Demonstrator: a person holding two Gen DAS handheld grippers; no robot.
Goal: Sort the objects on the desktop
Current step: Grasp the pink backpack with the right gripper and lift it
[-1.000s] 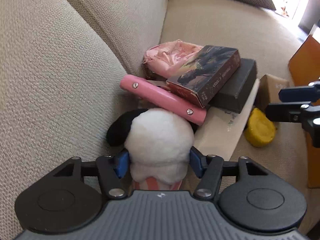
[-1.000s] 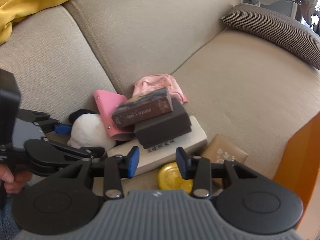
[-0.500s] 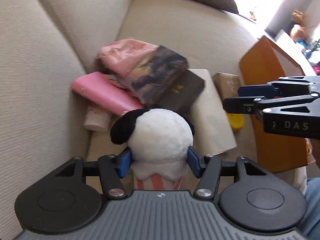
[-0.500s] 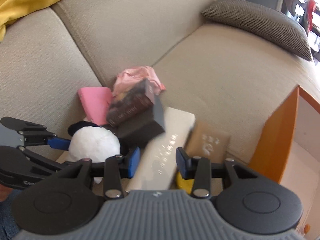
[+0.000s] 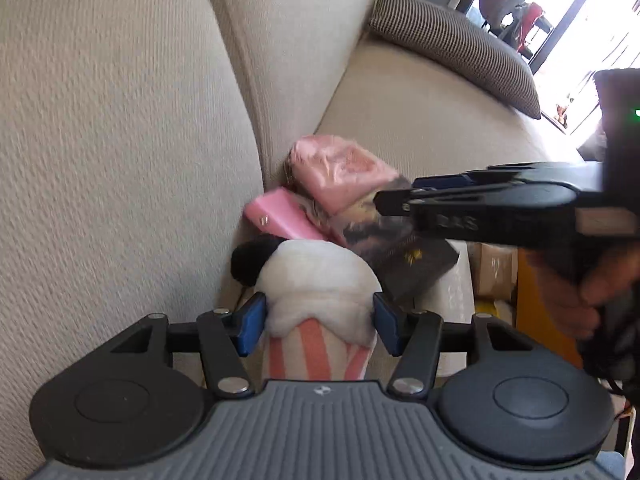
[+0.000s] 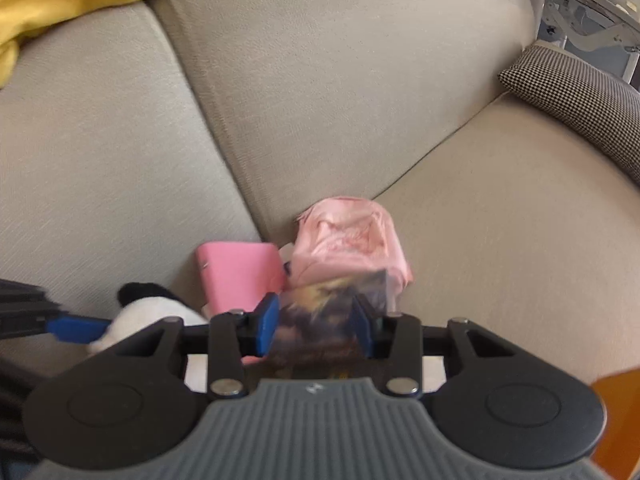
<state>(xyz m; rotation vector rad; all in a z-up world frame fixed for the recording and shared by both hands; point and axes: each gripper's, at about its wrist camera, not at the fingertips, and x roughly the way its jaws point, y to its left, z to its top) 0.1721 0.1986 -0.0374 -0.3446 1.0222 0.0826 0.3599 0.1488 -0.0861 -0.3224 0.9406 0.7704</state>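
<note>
Left tool (image 5: 318,322) clamps plush toy (image 5: 316,280); right tool (image 6: 316,326) straddles book (image 6: 320,320) (contact unclear).

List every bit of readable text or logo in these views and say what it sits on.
"DAS", blurred and only partly legible: on the side of the right gripper as seen from the left wrist.
Gold mark on the dark box: too blurred to read.
Small emblem on the left gripper body: a logo, no letters.
Picture-covered box: print too blurred to read.

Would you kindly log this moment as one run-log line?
left gripper: shut on plush toy | right gripper: around dark picture box, grip unclear | pile on sofa
</note>
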